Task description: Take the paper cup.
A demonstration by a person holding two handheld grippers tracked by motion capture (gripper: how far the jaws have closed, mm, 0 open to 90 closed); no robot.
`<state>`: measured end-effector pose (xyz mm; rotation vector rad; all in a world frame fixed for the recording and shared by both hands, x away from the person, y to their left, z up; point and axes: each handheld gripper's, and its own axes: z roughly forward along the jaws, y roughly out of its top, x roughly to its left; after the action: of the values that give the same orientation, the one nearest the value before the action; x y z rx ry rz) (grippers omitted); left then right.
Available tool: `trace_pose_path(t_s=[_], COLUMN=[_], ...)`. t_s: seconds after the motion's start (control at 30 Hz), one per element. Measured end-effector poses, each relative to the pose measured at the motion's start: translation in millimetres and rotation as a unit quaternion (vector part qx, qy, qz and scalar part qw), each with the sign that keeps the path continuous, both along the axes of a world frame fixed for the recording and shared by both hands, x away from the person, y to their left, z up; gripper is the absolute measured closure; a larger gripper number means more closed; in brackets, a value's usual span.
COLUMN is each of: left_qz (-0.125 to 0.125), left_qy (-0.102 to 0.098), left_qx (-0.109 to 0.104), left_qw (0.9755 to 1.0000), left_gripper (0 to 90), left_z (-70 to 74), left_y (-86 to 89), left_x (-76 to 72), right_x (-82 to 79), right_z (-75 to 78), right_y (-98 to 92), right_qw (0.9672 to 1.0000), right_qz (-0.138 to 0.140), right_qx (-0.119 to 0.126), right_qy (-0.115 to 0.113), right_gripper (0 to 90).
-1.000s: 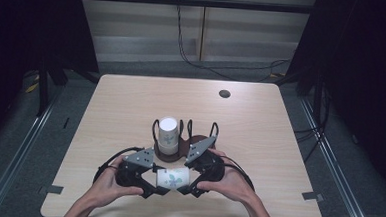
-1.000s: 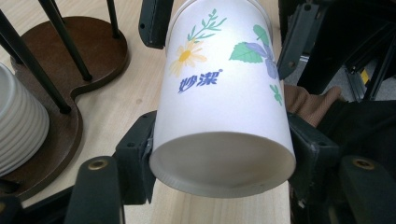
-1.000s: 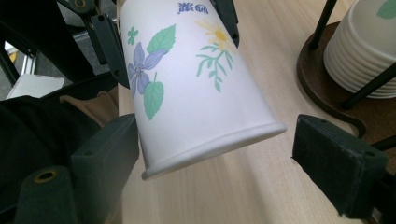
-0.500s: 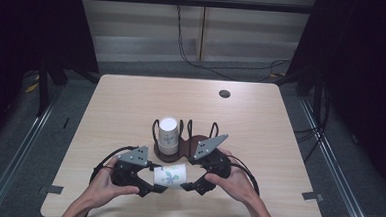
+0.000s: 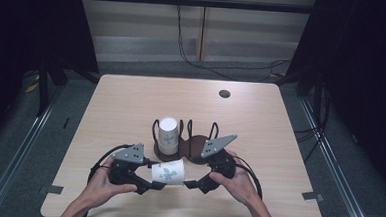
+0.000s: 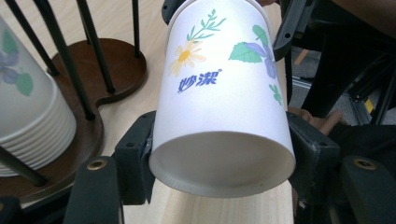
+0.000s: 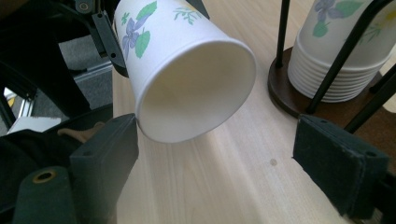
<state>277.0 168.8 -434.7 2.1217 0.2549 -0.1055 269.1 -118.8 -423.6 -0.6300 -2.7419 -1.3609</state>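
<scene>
A white paper cup [image 5: 168, 171] printed with flowers lies on its side above the table's front edge. My left gripper [image 5: 152, 179] is shut on the cup near its base; in the left gripper view both pads press the cup [image 6: 224, 93] on either side of its recessed bottom. My right gripper [image 5: 193, 182] stands open at the cup's mouth. In the right gripper view the open rim of the cup [image 7: 187, 70] sits just above the left pad, and the right gripper [image 7: 224, 158] holds nothing.
A brown wooden cup holder [image 5: 194, 143] with black wire posts stands just behind the grippers, with a stack of paper cups [image 5: 168, 134] in its left bay. A small dark hole [image 5: 225, 94] marks the far right of the wooden table [image 5: 131, 105]. Dark floor surrounds it.
The right gripper has drawn a little to the right, away from the cup. The cup stays in the left gripper, which has shifted slightly left.
</scene>
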Motion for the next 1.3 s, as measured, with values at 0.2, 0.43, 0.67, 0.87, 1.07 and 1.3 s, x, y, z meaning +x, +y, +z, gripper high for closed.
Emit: trace_pose_path(t_s=[0.2, 0.43, 0.67, 0.87, 1.07, 1.3], left_qz=[0.010, 0.018, 0.018, 0.013, 0.014, 0.010], left_qy=[-0.005, -0.010, -0.016, -0.010, -0.009, -0.018], left_qx=[-0.009, -0.024, -0.043, -0.055, -0.067, -0.069], left_qw=[0.9999, 0.9995, 0.9988, 0.9984, 0.9976, 0.9974], left_gripper=[35.6, 35.6, 35.5, 35.5, 35.6, 35.6], left_z=[-1.1, -0.3, 1.0, 1.3, 2.0, 1.8], left_y=[4.4, 5.7, 7.0, 6.1, 6.3, 4.9], left_x=[2.3, 2.9, 2.2, 1.3, 1.0, -0.6], right_x=[-0.8, -0.6, -2.8, -4.1, -5.3, -4.3], right_z=[1.8, 0.2, 1.4, 2.5, -0.3, 0.0], right_y=[-3.2, -5.4, -5.7, -6.6, -3.2, -2.5], right_qw=[0.9997, 0.9987, 0.9967, 0.9942, 0.9910, 0.9889], right_qz=[-0.006, -0.016, -0.020, -0.019, -0.013, -0.011], right_qx=[0.022, 0.049, 0.078, 0.105, 0.133, 0.148], right_qy=[-0.003, -0.001, -0.012, -0.009, 0.000, 0.008], right_gripper=[14.0, 14.3, 15.5, 15.2, 14.3, 17.9])
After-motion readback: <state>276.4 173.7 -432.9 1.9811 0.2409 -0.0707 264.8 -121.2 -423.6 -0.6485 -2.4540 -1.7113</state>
